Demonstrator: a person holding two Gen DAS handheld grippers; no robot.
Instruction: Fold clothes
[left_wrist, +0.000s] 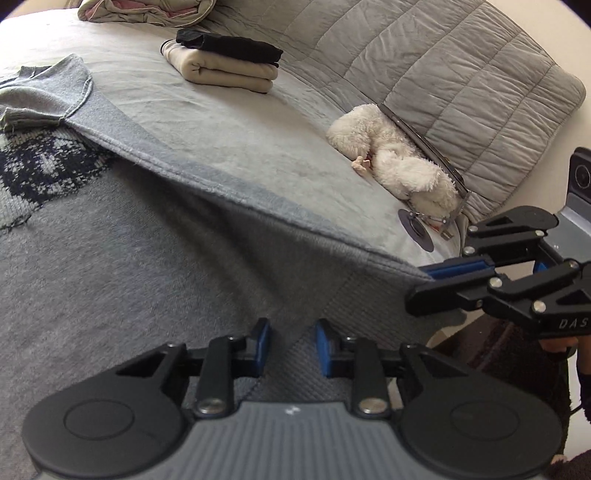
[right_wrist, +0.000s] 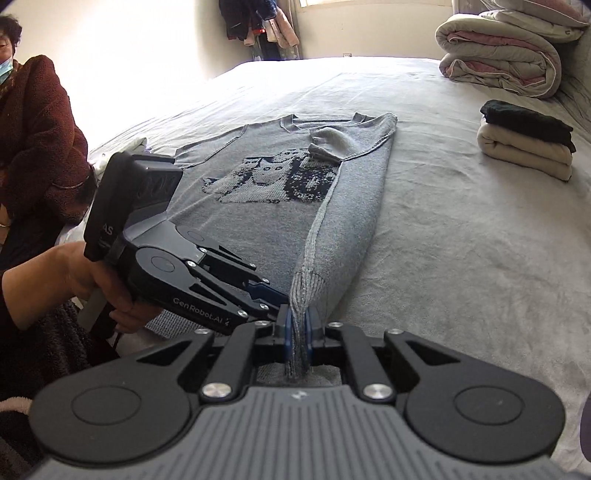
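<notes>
Folding a grey sweater (right_wrist: 266, 206) on the bed (right_wrist: 461, 240), we pinched its hem with our right gripper (right_wrist: 298, 325); our left gripper (left_wrist: 291, 347) hung released; two folded garments (right_wrist: 524, 144) lay stacked near the bed's far edge.

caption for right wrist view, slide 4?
Right gripper pinches the grey sweater hem; left gripper alongside, on the bed.
</notes>
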